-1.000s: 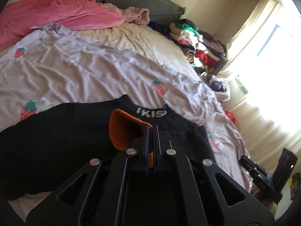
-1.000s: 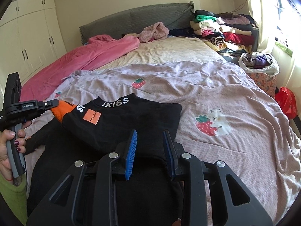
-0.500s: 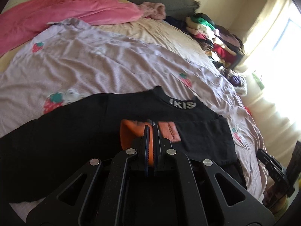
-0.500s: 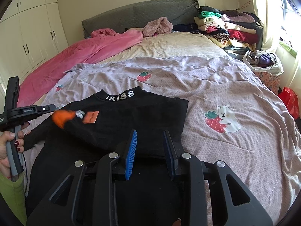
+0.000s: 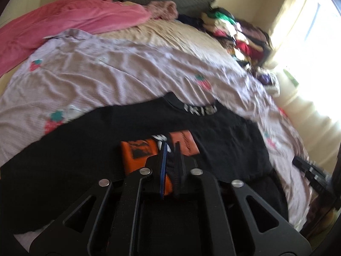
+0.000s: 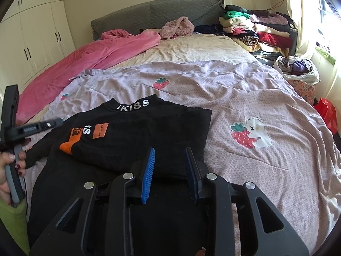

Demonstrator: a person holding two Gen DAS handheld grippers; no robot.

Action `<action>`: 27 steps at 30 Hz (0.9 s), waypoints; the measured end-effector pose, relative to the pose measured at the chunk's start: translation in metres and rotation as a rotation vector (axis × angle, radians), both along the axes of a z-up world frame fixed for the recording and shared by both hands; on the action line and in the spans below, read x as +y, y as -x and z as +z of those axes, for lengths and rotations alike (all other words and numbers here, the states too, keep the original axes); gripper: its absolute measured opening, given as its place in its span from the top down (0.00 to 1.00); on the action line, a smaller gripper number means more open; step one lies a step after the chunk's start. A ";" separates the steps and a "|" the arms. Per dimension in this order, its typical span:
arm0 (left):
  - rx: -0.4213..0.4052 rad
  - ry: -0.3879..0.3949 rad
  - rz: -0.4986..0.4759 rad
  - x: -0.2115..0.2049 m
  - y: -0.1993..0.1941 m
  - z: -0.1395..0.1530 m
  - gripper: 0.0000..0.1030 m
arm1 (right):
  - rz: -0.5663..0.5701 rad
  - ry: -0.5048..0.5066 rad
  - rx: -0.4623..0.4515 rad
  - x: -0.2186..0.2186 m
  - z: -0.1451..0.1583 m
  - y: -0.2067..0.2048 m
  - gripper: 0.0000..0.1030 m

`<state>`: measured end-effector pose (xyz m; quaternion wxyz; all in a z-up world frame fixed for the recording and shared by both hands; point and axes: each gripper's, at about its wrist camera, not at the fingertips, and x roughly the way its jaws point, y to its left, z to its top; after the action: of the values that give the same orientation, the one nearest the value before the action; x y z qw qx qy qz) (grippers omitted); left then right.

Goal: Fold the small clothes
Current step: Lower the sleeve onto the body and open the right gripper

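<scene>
Your black sweater [image 6: 136, 136] lay sleeve-folded, orange cuff [image 6: 66, 147] at nine o'clock; left gripper [image 5: 170, 149] slightly parted, right gripper [image 6: 170, 164] spread.

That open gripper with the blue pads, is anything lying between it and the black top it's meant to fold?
Nothing visible does. The right gripper hangs open directly over the black top, with only air between its pads and the cloth. The orange cuff lies folded across the top's left side, away from it.
</scene>
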<state>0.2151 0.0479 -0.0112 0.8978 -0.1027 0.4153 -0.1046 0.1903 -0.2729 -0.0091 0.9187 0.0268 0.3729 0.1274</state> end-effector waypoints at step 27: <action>0.127 -0.130 -0.030 -0.016 -0.005 -0.061 0.83 | 0.057 0.159 0.232 0.034 -0.082 -0.064 0.65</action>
<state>0.2201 0.0324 -0.0727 0.8727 -0.0446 0.4790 -0.0839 0.2547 -0.2387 -0.0909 0.8646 -0.0420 0.4863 0.1194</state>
